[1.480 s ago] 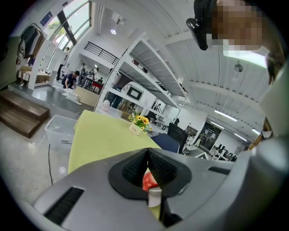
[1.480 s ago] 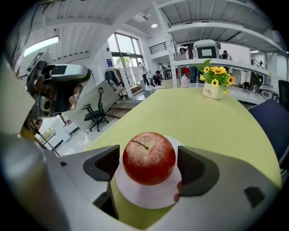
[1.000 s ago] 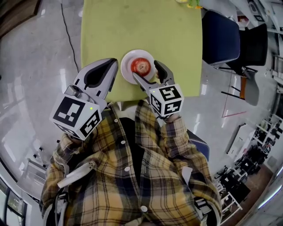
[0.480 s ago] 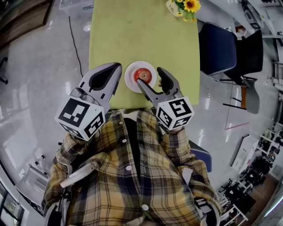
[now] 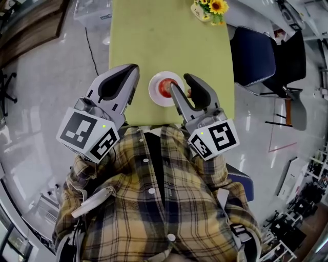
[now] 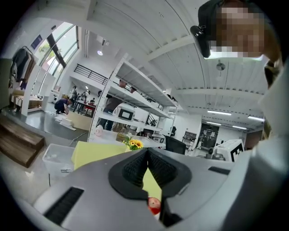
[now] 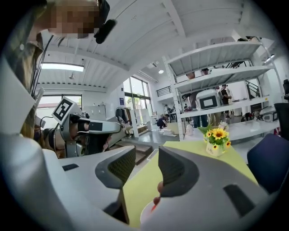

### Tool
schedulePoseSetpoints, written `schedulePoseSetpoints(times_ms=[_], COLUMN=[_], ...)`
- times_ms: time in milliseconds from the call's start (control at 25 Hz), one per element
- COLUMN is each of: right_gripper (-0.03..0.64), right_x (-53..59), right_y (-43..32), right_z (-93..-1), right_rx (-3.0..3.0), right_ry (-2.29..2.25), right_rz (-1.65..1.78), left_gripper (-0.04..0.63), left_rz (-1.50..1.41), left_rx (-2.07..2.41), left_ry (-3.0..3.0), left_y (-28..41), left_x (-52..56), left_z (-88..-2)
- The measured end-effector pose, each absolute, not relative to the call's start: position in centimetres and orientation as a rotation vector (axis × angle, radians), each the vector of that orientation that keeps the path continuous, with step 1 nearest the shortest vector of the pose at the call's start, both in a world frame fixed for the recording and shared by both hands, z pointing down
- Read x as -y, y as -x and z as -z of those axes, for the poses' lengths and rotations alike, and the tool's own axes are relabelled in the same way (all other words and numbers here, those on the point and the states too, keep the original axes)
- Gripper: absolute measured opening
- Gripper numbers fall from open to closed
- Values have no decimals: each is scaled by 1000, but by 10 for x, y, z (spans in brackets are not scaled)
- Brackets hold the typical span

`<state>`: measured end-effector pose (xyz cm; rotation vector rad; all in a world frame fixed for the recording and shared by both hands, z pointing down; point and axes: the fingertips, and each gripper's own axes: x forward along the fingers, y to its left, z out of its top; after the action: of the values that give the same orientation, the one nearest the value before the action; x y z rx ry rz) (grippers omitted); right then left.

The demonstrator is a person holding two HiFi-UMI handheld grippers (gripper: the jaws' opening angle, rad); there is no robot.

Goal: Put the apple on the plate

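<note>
We judge it done: the red apple (image 5: pixel 165 87) sits on the white plate (image 5: pixel 155 95), our left gripper (image 5: pixel 130 69) closed and empty, our right gripper (image 5: pixel 181 82) part-open, its jaws just closing on nothing.

Jaws together, apple (image 6: pixel 154 205) beyond them

The right gripper (image 5: pixel 179 81), whose jaws flanked the apple (image 5: pixel 165 88) on the plate (image 5: pixel 155 95) a second ago, has lifted clear of it. Its jaws have just been closing, with nothing between them. The left gripper (image 5: pixel 134 69) has risen too, and the head view now takes in the sunflower pot (image 5: pixel 211 8) at the far end of the table (image 5: pixel 143 30).
</note>
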<state>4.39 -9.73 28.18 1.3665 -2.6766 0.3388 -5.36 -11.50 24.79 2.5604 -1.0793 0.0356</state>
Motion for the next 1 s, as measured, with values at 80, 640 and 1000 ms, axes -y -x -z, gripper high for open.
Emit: schedulePoseSetpoints(times_ms=[80, 640, 1000], right_gripper=[127, -3, -3], right_x=[94, 83, 85], right_y=[-44, -38, -32], right_z=[-272, -262, -268], right_rx=[2707, 2732, 2688], right_ry=[-1382, -1405, -1353], right_rz=[-339, -418, -409], left_gripper=[8, 8, 8], left_rz=[-40, 43, 52], left_rx=[1084, 1192, 1190], left_ry=[-2580, -2507, -2496], left_y=[56, 115, 119], left_x=[113, 110, 110], left_z=[-242, -242, -244])
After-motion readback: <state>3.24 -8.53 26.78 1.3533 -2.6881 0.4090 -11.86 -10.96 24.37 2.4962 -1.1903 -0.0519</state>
